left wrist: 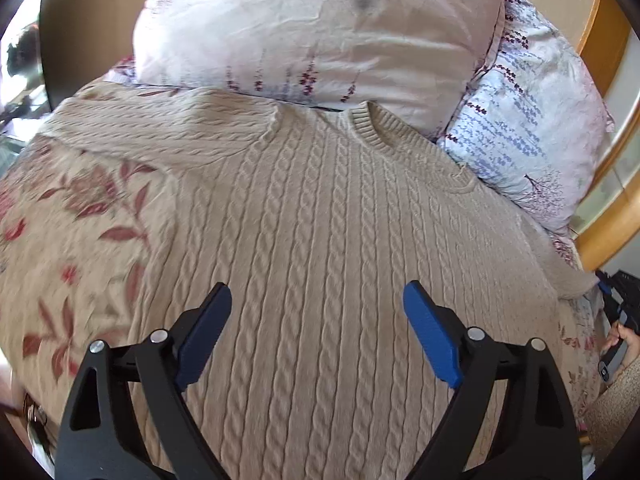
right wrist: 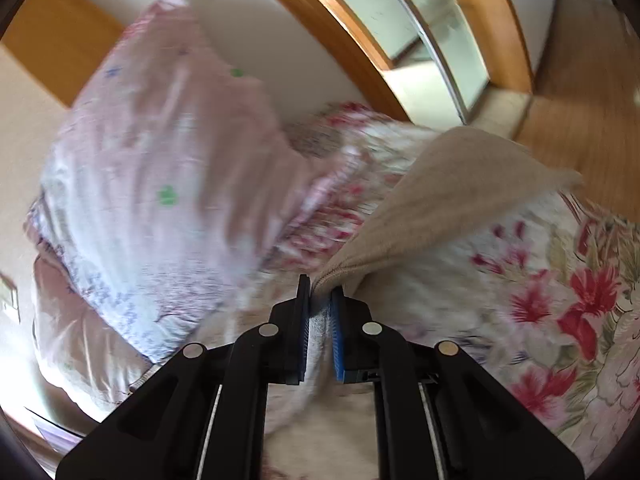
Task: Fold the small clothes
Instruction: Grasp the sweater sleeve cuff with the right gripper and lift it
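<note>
A beige cable-knit sweater [left wrist: 320, 220] lies flat on the bed, collar toward the pillows, one sleeve stretched out to the left. My left gripper [left wrist: 318, 300] is open and empty, hovering over the sweater's lower body. My right gripper [right wrist: 320, 292] is shut on the ribbed cuff of the sweater's other sleeve [right wrist: 440, 200] and holds it lifted above the bedspread. The right gripper also shows at the right edge of the left wrist view [left wrist: 616, 320], held in a hand.
A floral bedspread [left wrist: 60, 240] covers the bed. Two pillows [left wrist: 320, 32] [left wrist: 528, 132] lean at the head, against a wooden frame [left wrist: 604, 32]. A wooden-framed window or door [right wrist: 400, 32] and wood floor [right wrist: 580, 80] lie beyond the bed.
</note>
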`<state>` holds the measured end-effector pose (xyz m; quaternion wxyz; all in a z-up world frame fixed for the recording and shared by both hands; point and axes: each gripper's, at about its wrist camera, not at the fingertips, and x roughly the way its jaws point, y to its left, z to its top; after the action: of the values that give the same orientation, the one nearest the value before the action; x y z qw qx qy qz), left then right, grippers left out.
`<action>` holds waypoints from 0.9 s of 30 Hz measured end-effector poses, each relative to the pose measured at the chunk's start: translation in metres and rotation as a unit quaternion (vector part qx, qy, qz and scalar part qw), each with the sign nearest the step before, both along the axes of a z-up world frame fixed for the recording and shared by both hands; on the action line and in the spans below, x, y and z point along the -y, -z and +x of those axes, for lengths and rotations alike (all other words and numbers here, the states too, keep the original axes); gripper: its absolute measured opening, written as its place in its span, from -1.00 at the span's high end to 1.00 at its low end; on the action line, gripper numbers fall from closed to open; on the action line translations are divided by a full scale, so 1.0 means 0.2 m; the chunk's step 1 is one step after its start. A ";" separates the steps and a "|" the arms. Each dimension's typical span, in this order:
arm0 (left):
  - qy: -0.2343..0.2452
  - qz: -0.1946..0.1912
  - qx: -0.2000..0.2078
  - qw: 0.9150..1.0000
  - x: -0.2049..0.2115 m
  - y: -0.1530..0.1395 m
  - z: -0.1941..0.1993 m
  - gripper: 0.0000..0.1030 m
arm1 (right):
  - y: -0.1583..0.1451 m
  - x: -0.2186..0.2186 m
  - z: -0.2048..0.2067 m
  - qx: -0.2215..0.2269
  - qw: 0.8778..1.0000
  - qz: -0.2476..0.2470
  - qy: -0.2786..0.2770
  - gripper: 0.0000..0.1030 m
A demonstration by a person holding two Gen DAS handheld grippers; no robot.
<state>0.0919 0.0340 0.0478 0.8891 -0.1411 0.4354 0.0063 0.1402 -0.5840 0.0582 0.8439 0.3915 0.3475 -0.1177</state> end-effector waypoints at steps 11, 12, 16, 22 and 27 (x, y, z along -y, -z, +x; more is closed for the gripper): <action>0.055 -0.053 -0.010 0.997 -0.09 0.06 0.27 -0.67 | -0.23 -0.72 0.16 0.041 0.992 -0.046 -0.114 0.80; 0.058 -0.057 -0.010 0.997 -0.09 0.07 0.28 -0.67 | -0.20 -0.79 0.17 0.036 0.990 -0.041 -0.130 0.80; 0.071 -0.063 -0.015 0.995 -0.05 0.08 0.31 -0.67 | -0.05 -1.09 0.19 -0.007 0.980 -0.035 -0.195 0.80; 0.083 -0.070 -0.020 0.994 -0.02 0.08 0.29 -0.67 | 0.12 -1.28 0.20 -0.074 0.966 -0.029 -0.246 0.58; 0.082 -0.077 -0.028 0.993 -0.03 0.09 0.27 -0.67 | 0.07 -1.10 0.18 -0.060 0.982 0.007 -0.177 -0.09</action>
<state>0.1465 0.0392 0.0304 0.8606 -0.1730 0.4691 -0.0967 0.1771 -0.3630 0.0441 0.8261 0.3222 0.4621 0.0127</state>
